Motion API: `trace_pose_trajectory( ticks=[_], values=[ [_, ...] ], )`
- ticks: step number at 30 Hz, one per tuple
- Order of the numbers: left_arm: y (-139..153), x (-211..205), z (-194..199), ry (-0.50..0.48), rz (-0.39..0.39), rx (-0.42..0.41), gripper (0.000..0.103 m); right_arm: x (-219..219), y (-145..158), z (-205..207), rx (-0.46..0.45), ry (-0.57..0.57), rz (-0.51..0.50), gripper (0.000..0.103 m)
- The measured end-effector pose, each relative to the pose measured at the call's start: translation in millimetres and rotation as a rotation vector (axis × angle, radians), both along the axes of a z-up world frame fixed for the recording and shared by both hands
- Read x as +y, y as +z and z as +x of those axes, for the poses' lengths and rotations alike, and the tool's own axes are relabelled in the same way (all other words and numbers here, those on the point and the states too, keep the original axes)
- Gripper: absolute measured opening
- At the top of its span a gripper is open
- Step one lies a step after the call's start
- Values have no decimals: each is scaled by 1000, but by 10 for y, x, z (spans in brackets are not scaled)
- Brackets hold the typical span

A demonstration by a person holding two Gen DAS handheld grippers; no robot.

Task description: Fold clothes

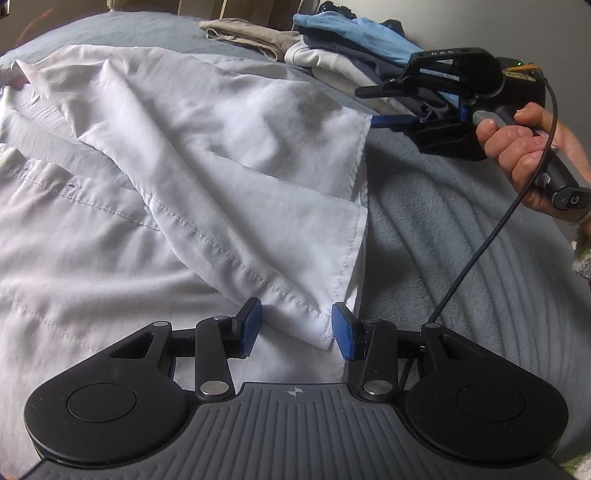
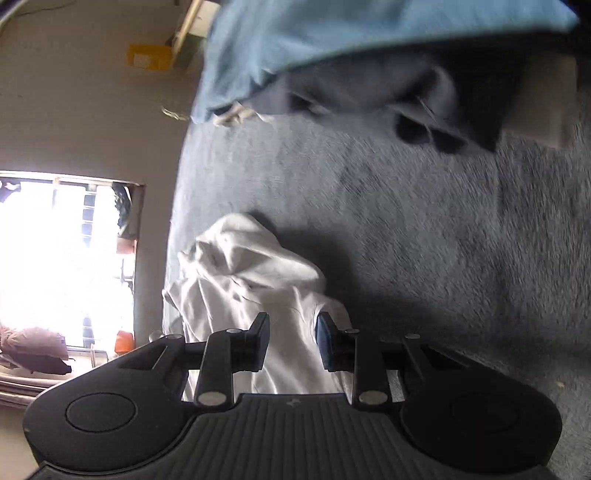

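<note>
A white button-up shirt lies spread over the grey-blue blanket of a bed, its hemmed right-hand edge running straight down toward the left gripper. That gripper stands partly spread, with the shirt's stitched bottom corner lying between its blue pads; whether the pads press the cloth cannot be told. Further up the same hem edge, the right gripper, held in a hand, has its blue pad touching the shirt's upper corner, jaws apart there. Right of the hem the blanket lies bare. Beyond the shirt's far edge sits a pile of clothes topped by a light blue garment.
</note>
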State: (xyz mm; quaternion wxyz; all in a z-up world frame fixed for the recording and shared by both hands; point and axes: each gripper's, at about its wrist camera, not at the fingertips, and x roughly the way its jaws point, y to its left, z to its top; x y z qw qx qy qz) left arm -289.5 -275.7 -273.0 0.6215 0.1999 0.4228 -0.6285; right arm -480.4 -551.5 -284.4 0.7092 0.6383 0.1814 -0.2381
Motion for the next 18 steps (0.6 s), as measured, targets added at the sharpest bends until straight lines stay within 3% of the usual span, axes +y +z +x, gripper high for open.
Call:
trace_pose_trajectory(
  ticks=[5, 8, 15, 18],
  values=[
    [0, 33, 28, -10, -23, 11, 42, 218, 277, -56, 183, -10, -228, 30],
    [78, 108, 139, -8, -56, 56, 42, 405, 396, -135, 186, 11, -284, 30],
    [435, 424, 757, 51, -151, 160, 42, 895, 782, -134, 63, 98, -395, 33],
    [515, 477, 1043, 82, -163, 171, 42, 1233, 875, 29, 167, 124, -458, 35]
  ],
)
